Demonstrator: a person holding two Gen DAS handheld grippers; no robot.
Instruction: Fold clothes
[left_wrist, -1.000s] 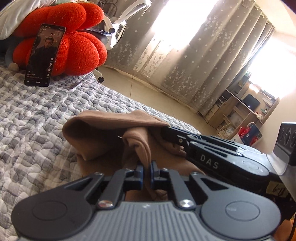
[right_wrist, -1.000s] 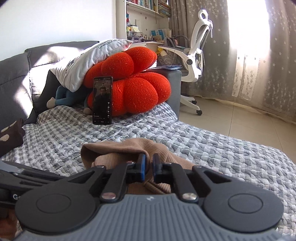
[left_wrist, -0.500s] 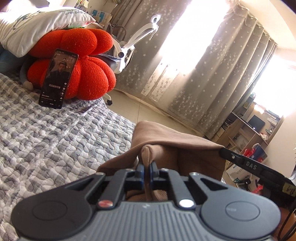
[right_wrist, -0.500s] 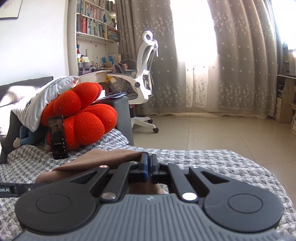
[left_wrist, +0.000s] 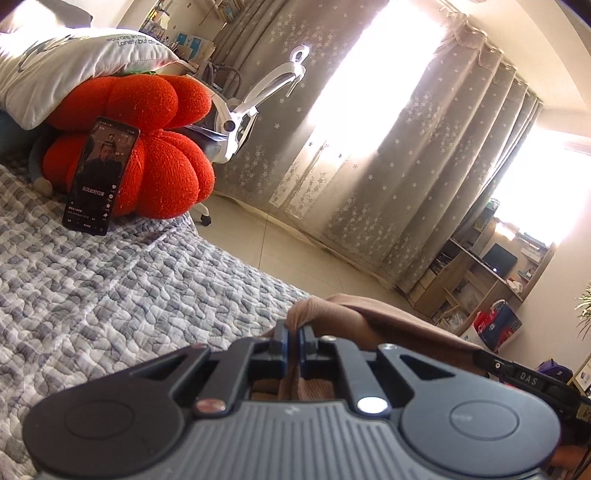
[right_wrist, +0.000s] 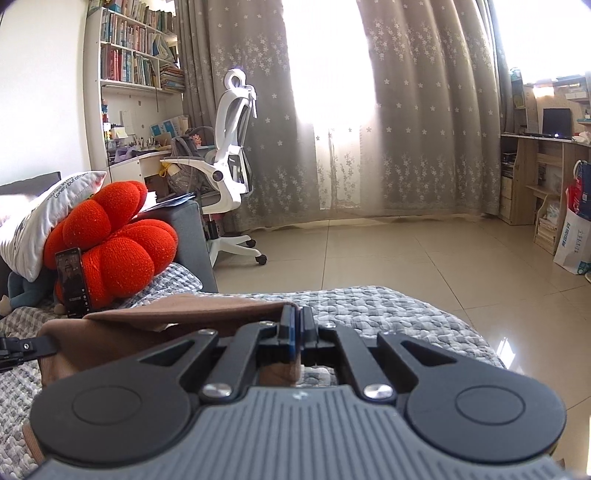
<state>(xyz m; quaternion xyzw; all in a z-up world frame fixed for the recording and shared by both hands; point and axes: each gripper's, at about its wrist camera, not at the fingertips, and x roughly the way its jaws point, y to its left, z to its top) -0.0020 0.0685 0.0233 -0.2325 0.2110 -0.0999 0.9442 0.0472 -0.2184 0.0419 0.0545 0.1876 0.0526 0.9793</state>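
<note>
The brown garment (right_wrist: 147, 325) is now stretched between the two tools, whereas a second ago it is seen bunched in a heap on the quilted bed cover (left_wrist: 110, 295). The right tool (right_wrist: 298, 317) is carried away to the side and a little upward, so that the cloth is pulled into a flat, nearly straight upper edge. The left tool (left_wrist: 291, 334) is raised only slightly. Both tools are pressed together, each pinching a part of the garment's edge: a fold of cloth is seen between the jaws in each wrist view. It is judged that the garment is being spread out and lifted, so that it can be laid flat for the first fold; no fold is made yet.

Much is hidden. The lower part of the garment is covered by the tool bodies in both views, so it cannot be told whether it hangs free or touches the bed. What kind of garment it is cannot be made out either. From the left view, only a small part of the other tool is visible at the right border.
</note>
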